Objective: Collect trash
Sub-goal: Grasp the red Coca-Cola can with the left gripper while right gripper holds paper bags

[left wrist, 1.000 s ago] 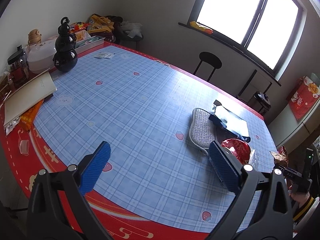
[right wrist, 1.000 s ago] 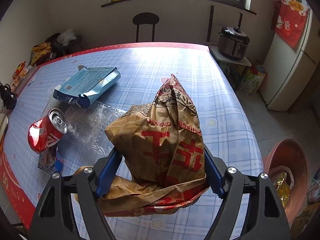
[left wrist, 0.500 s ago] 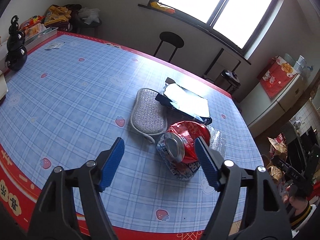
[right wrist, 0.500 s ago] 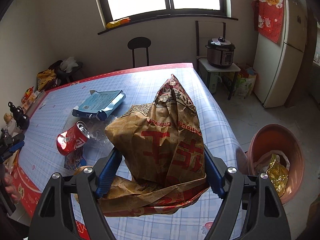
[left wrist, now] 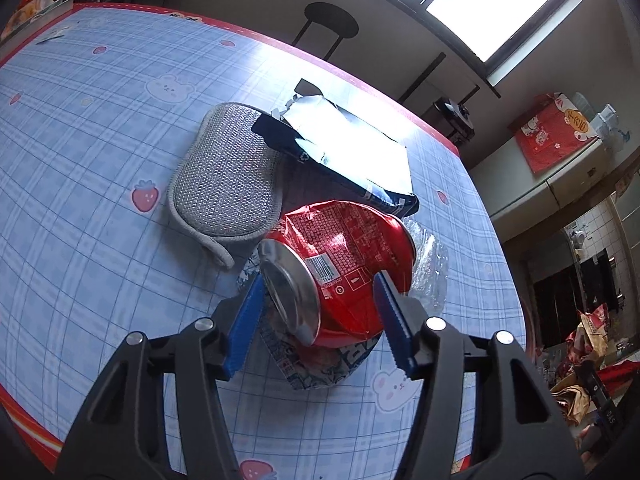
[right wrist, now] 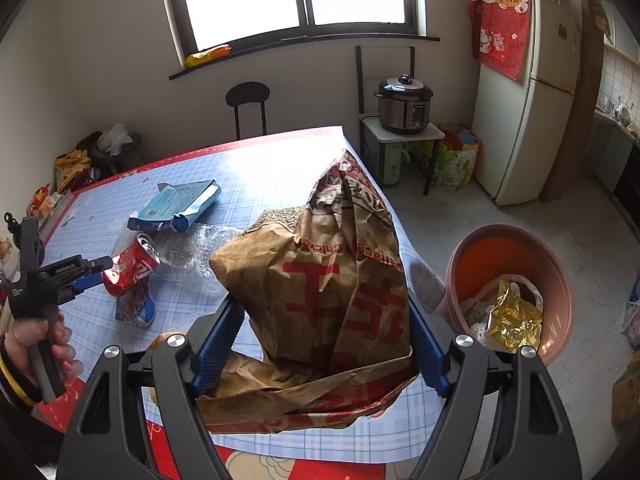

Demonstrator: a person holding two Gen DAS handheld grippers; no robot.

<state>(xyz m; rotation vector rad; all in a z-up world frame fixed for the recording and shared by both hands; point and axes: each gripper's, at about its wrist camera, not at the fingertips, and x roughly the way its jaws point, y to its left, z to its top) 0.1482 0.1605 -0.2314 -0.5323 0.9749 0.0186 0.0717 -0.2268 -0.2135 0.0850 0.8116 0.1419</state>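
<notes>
A dented red can (left wrist: 344, 240) lies on its side on a blue-white wrapper (left wrist: 316, 368) on the checked tablecloth. My left gripper (left wrist: 318, 278) straddles the can, its jaws closing, with the blue pads close on either side. From the right wrist view, that left gripper (right wrist: 100, 270) reaches the can (right wrist: 132, 270) from the left. My right gripper (right wrist: 324, 312) is shut on a crumpled brown paper bag (right wrist: 332, 264), held above the table's near right corner. A pink bin (right wrist: 500, 240) stands on the floor to the right, with a gold wrapper (right wrist: 512, 316) inside.
A flattened blue box (left wrist: 360, 148), a grey woven pad (left wrist: 224, 176) and clear plastic film (left wrist: 430, 264) lie beside the can. A person's hand (right wrist: 44, 340) holds the left gripper's handle. A black chair (right wrist: 247, 94), a rice cooker (right wrist: 404, 104) and a fridge (right wrist: 532, 92) stand beyond the table.
My left gripper dropped down over the can and its jaws narrowed around it. My right gripper rose with the bag and swung toward the pink bin, now in fuller view.
</notes>
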